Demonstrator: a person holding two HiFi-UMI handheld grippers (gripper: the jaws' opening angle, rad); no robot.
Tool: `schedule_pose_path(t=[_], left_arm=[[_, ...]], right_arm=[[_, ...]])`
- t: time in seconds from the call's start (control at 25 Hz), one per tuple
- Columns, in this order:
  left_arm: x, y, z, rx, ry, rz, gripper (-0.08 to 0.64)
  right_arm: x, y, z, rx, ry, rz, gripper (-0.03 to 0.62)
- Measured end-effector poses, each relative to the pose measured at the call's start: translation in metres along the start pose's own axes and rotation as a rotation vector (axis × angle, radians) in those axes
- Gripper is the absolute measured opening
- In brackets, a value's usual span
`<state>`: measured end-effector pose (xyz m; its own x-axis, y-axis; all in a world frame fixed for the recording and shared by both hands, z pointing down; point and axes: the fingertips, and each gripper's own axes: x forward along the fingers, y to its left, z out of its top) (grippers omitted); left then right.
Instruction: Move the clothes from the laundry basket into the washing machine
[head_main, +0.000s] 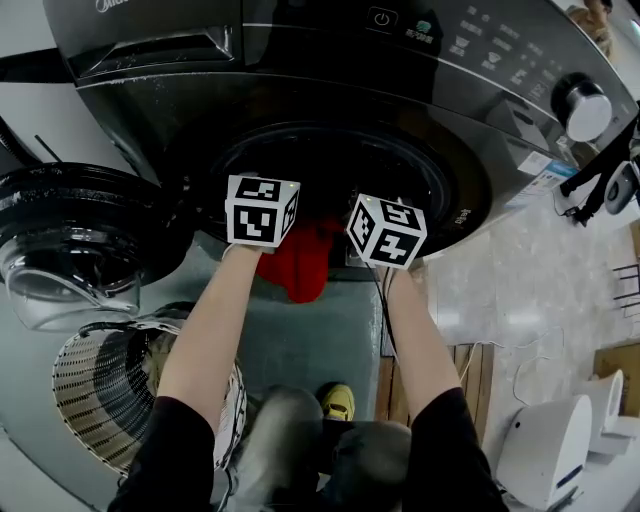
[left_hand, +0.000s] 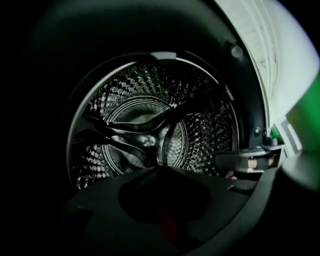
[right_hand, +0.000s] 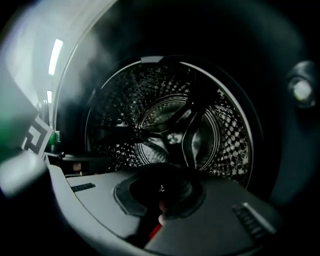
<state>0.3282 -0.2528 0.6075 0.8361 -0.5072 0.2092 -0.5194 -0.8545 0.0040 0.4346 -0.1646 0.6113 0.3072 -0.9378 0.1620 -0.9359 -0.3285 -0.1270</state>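
While you stand facing the washing machine (head_main: 300, 90), both of your forearms reach toward its round opening. Your left hand-held gripper (head_main: 263, 208) and your right hand-held gripper (head_main: 387, 228) sit side by side at the lower lip of that opening, a little apart, each pointing into the machine.

A red garment (head_main: 305, 262) hangs between them, draped over the machine's front just below the opening. In the left gripper view the jaws are pressed together, with a dim sliver of red cloth caught in the seam between them. The right gripper view shows the same: jaws closed, with a brighter strip of red pinched between them. So each hand-held gripper is pinching the red garment.

Past both sets of jaws you look into the perforated steel drum (left_hand: 150, 120), with its raised paddles; no clothing can be made out inside it.

The machine's door (head_main: 70, 230) stands swung open at the machine's left side. The laundry basket (head_main: 100, 390), white and ribbed, sits on the floor in front of the machine, below that door and beside your left arm. Its contents are hard to tell.
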Motion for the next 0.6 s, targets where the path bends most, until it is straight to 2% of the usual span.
schedule_pose_path(t=[0.16, 0.4, 0.6], left_arm=[[-0.009, -0.001, 0.001, 0.003, -0.005, 0.003, 0.011], [-0.023, -0.01, 0.0, 0.054, 0.0, 0.001, 0.011], [-0.034, -0.012, -0.004, 0.024, 0.027, 0.008, 0.011]], right_arm=[[-0.01, 0.004, 0.0, -0.001, -0.008, 0.013, 0.003], [-0.023, 0.01, -0.008, -0.042, 0.019, 0.036, 0.003], [-0.034, 0.011, -0.007, -0.01, 0.04, 0.044, 0.003]])
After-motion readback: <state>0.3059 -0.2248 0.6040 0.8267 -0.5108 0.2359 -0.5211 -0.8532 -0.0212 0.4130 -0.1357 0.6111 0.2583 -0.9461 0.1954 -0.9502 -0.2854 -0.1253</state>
